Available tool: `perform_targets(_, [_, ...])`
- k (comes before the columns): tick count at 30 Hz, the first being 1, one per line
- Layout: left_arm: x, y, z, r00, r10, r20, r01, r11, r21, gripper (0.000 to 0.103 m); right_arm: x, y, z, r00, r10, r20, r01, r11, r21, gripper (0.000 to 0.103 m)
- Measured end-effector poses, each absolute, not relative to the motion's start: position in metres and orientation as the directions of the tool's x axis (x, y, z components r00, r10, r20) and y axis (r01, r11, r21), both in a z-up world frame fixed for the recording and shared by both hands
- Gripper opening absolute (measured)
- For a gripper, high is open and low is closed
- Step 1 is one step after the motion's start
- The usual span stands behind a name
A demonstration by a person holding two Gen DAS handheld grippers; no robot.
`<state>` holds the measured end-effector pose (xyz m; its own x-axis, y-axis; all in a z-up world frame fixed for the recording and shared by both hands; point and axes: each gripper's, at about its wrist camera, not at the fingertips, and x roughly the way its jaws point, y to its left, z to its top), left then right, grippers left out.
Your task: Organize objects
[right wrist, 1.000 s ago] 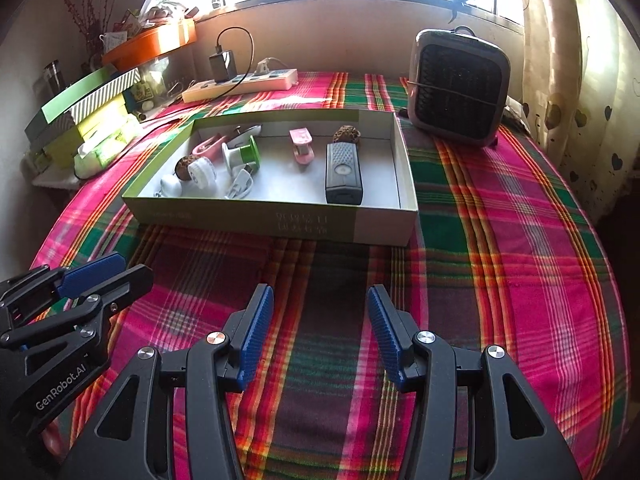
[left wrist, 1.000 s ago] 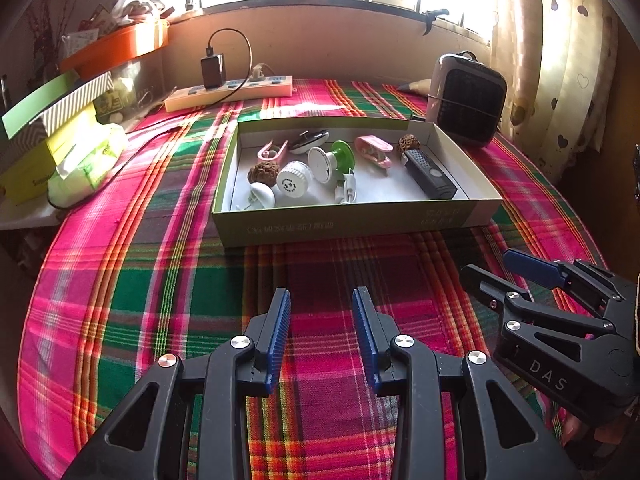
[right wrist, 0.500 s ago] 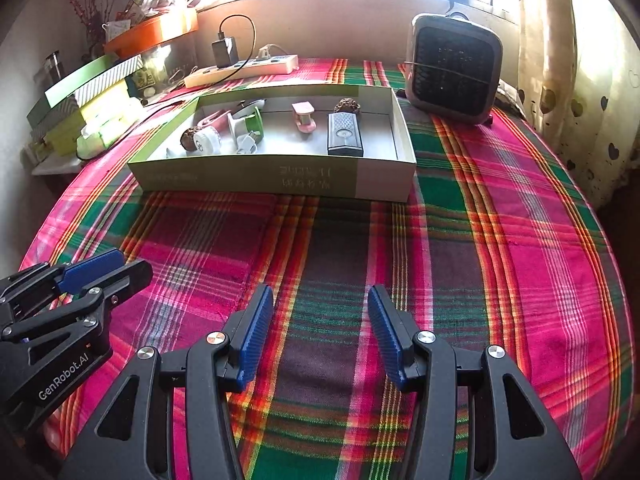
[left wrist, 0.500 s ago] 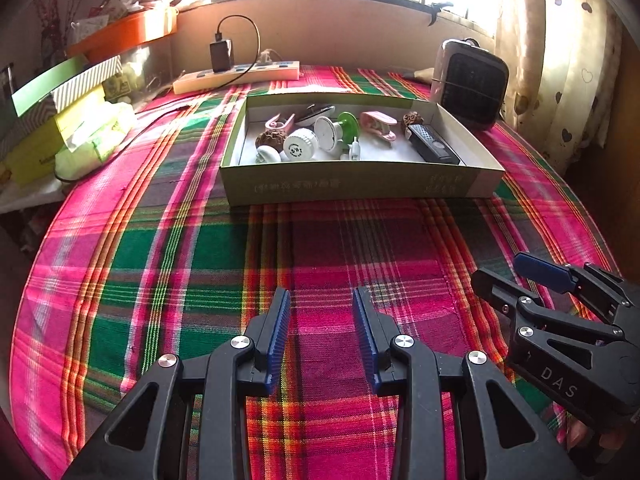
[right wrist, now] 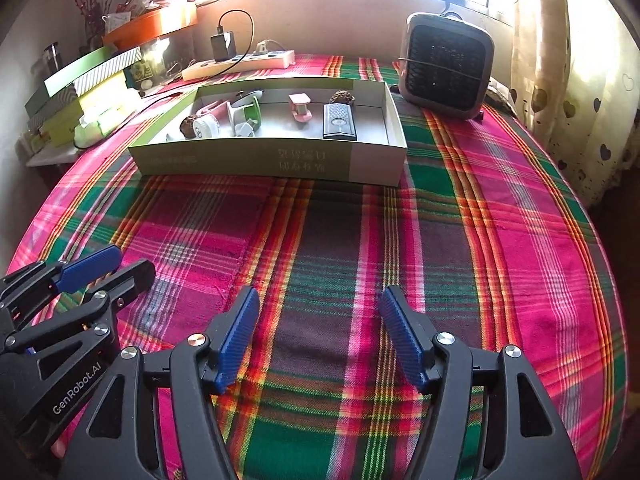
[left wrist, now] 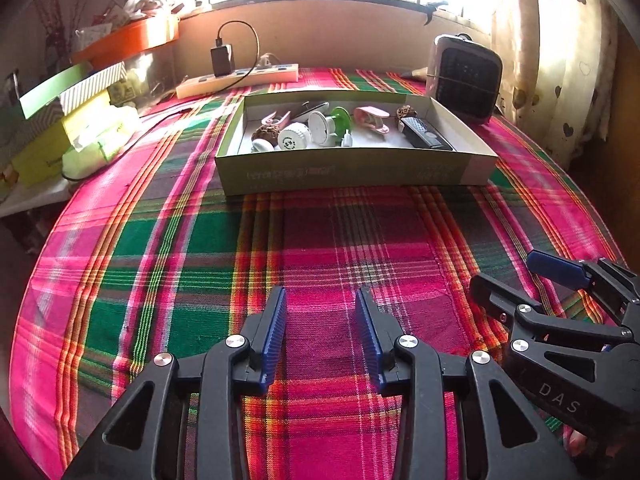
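Box point(left wrist: 352, 168) print reads only in the right view; remote point(right wrist: 339, 121) and clips inside; both tongs point(left wrist: 322, 334) point(right wrist: 318, 336) just widened, empty.

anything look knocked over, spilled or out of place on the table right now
Nothing stands out. The small items all lie inside the cardboard box, none spilled onto the plaid tablecloth. The heater stands upright behind the box. Both tongs, left and right, are open and empty.

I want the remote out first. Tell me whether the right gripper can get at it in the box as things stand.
Probably yes. The right gripper, jaws just opened and empty, faces bare cloth up to the box. The remote lies flat at the right end, clear of its neighbours; only the low near wall must be cleared.
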<state>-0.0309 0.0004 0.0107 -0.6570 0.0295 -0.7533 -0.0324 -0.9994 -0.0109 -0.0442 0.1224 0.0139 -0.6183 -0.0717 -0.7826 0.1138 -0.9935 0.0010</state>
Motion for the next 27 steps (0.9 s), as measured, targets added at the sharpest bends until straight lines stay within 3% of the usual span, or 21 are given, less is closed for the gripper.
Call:
perform_targets(5, [-0.0289, 0.0036, 0.0106, -0.661, 0.013, -0.750, -0.033, -0.999, 0.011, 0.037, -0.0429, 0.1236, 0.0130, -0.617, -0.058, -0.785, 0.097, -0.995, -0.003, 0.071])
perform_targets(27, [-0.0278, 0.0034, 0.0104, -0.663, 0.017, -0.748, -0.034, -0.999, 0.007, 0.039, -0.0426, 0.1233, 0.0126, -0.617, -0.059, -0.785, 0.096, -0.995, 0.000, 0.073])
